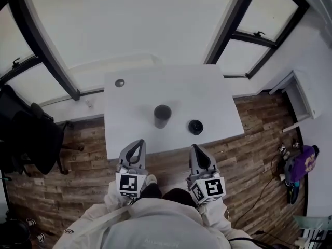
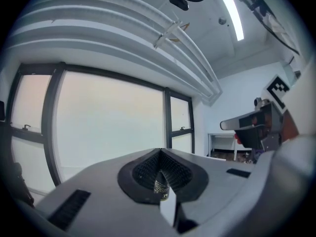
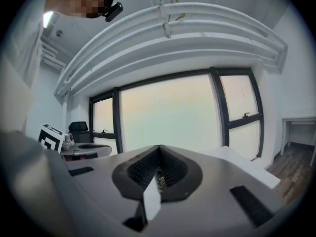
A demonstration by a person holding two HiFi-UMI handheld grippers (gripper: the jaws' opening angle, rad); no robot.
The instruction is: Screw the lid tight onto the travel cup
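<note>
A dark travel cup stands upright near the middle of the white table. Its round black lid lies on the table to the right of the cup, apart from it. My left gripper and right gripper are held side by side just short of the table's near edge, both shut and empty. In the left gripper view the closed jaws fill the lower frame and a sliver of the cup shows through the slit. The right gripper view shows its jaws closed too.
A small round grommet sits in the table's far left corner. Large windows stand behind the table. A black office chair is at the left, on the wooden floor. A white desk and a purple bag are at the right.
</note>
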